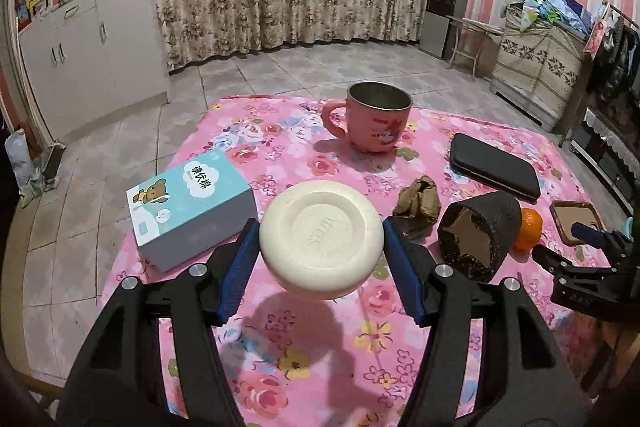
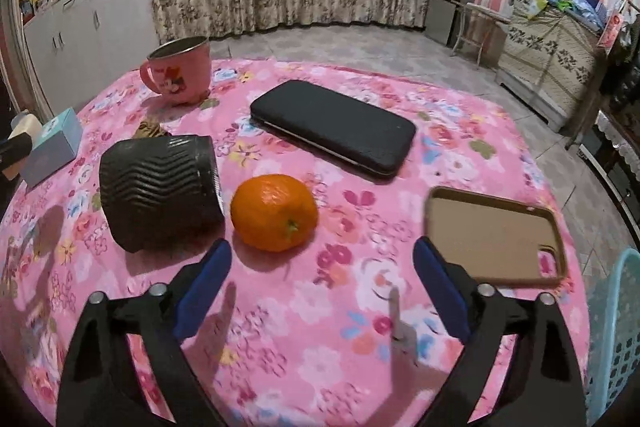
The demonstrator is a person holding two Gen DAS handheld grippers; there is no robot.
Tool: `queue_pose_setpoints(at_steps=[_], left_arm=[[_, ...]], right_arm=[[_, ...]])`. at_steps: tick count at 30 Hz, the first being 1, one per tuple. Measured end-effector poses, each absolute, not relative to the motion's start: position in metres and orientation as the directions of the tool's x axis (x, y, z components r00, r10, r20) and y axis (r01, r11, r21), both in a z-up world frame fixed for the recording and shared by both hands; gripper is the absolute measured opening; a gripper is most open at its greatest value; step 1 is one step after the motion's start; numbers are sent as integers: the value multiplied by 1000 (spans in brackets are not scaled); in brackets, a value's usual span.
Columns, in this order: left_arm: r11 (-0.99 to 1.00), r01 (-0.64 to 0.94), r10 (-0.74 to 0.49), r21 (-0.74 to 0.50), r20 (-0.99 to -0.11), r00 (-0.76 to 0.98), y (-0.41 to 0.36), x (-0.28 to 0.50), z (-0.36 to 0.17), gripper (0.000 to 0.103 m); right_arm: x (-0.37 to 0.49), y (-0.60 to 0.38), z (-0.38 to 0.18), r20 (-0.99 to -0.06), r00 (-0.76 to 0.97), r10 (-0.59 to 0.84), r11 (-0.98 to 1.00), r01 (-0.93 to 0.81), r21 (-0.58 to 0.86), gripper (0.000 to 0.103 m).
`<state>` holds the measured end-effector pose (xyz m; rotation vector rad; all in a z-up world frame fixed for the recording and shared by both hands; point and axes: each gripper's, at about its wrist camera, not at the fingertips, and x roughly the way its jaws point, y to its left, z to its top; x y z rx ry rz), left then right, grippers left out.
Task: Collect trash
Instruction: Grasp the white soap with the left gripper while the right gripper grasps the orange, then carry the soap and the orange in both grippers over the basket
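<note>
My left gripper (image 1: 322,233) is shut on a round cream soap bar (image 1: 322,239) and holds it above the pink flowered tablecloth (image 1: 320,347). A crumpled brown paper ball (image 1: 418,205) lies just right of it, and shows partly behind the cup in the right wrist view (image 2: 148,129). A dark ribbed paper cup (image 1: 476,239) lies on its side, also in the right wrist view (image 2: 160,191). My right gripper (image 2: 322,275) is open and empty above the cloth, just in front of an orange (image 2: 274,213); it shows at the left view's right edge (image 1: 560,247).
A pink mug (image 1: 376,119) stands at the back. A blue tissue box (image 1: 192,203) is at the left. A black phone wallet (image 2: 334,127) and a brown phone case (image 2: 494,237) lie to the right. A turquoise basket (image 2: 614,339) stands beside the table's right edge.
</note>
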<state>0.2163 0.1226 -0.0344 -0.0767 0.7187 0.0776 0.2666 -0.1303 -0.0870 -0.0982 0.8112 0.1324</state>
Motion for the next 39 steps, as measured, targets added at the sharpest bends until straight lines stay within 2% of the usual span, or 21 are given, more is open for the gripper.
queue_pose_setpoints(at_steps=[4, 6, 9, 12, 31, 39], left_arm=[[996, -90, 50, -26, -665, 745, 120, 218, -38, 61], [996, -89, 53, -20, -662, 747, 119, 218, -37, 61], [996, -89, 45, -33, -655, 754, 121, 217, -35, 61], [996, -87, 44, -33, -653, 756, 121, 217, -35, 61], [1000, 25, -18, 3, -622, 783, 74, 206, -24, 61], [995, 97, -77, -1, -614, 786, 33, 187, -12, 61]], right_arm=[[275, -118, -89, -737, 669, 92, 981, -186, -46, 75], [278, -113, -91, -746, 658, 105, 978, -206, -45, 62], [280, -108, -93, -753, 644, 133, 970, -240, -34, 50], [278, -109, -90, -742, 655, 145, 968, -249, -30, 45], [191, -198, -18, -625, 772, 116, 985, -169, -26, 43], [147, -246, 6, -576, 816, 51, 994, -99, -53, 43]])
